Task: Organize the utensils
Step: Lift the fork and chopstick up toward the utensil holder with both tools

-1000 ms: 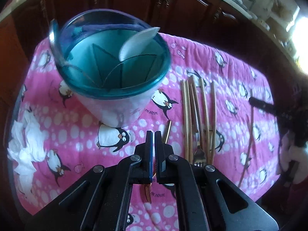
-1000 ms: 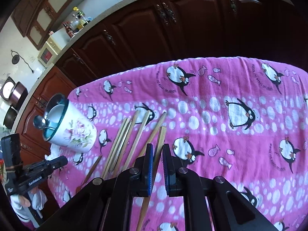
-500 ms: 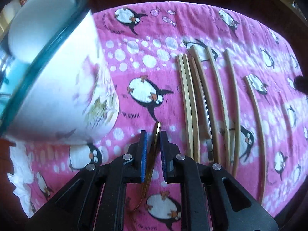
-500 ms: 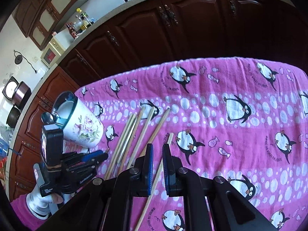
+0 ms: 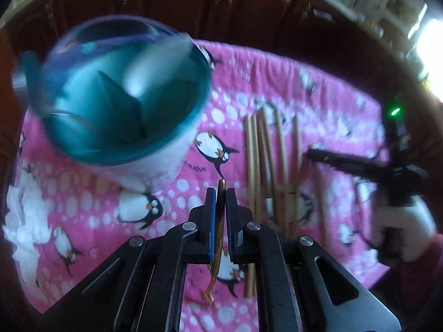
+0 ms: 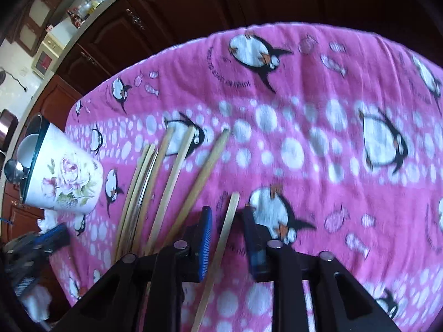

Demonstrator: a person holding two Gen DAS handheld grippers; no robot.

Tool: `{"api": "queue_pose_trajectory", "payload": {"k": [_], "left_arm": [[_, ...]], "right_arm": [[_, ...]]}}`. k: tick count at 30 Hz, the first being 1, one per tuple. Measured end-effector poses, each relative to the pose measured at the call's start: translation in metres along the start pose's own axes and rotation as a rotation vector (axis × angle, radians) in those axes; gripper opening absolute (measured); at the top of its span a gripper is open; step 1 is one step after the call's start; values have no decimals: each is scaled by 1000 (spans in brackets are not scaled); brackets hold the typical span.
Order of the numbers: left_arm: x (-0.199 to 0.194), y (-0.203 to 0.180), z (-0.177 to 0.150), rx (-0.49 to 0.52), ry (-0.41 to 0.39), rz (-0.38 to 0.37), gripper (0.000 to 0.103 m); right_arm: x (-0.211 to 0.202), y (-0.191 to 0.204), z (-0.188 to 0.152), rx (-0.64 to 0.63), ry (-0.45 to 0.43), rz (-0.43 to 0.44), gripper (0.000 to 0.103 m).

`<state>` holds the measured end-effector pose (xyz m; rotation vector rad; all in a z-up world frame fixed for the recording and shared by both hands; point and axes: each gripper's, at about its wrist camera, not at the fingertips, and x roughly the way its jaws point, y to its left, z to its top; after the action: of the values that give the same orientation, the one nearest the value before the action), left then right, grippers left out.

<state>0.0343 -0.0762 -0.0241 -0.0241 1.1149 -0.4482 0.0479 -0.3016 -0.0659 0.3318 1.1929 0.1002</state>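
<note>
My left gripper (image 5: 220,193) is shut on a gold-coloured utensil (image 5: 218,238) and holds it above the pink penguin cloth, just in front of the teal-rimmed white holder (image 5: 124,105), which has dividers and a white spoon inside. Several wooden chopsticks (image 5: 265,166) and a fork lie to its right. In the right wrist view my right gripper (image 6: 225,213) is open, its jaws on either side of one chopstick (image 6: 221,243) lying on the cloth. The flowered holder (image 6: 63,185) stands far left there, with the left gripper (image 6: 41,244) below it.
Crumpled white tissue (image 5: 22,221) lies at the cloth's left edge. Dark wooden cabinets (image 6: 193,13) stand behind the table. The pink cloth (image 6: 332,110) stretches to the right of the chopsticks. The right gripper (image 5: 360,166) shows at right in the left wrist view.
My left gripper has lifted the gold utensil off the cloth and tilted up toward the holder's opening. My right gripper has opened and dropped lower around one chopstick.
</note>
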Motion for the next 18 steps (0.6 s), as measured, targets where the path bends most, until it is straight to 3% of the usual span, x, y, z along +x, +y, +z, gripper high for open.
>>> {"api": "queue_pose_trajectory", "payload": {"k": [5, 9, 18], "left_arm": [[-40, 13, -10, -45, -71, -56, 5], [-67, 21, -20, -62, -108, -83, 5], [-122, 36, -32, -70, -180, -101, 4]], "right_arm": [[-31, 8, -5, -41, -80, 27, 8], [-78, 14, -19, -72, -175, 70, 6], [-148, 30, -42, -113, -305, 128, 6]]}}
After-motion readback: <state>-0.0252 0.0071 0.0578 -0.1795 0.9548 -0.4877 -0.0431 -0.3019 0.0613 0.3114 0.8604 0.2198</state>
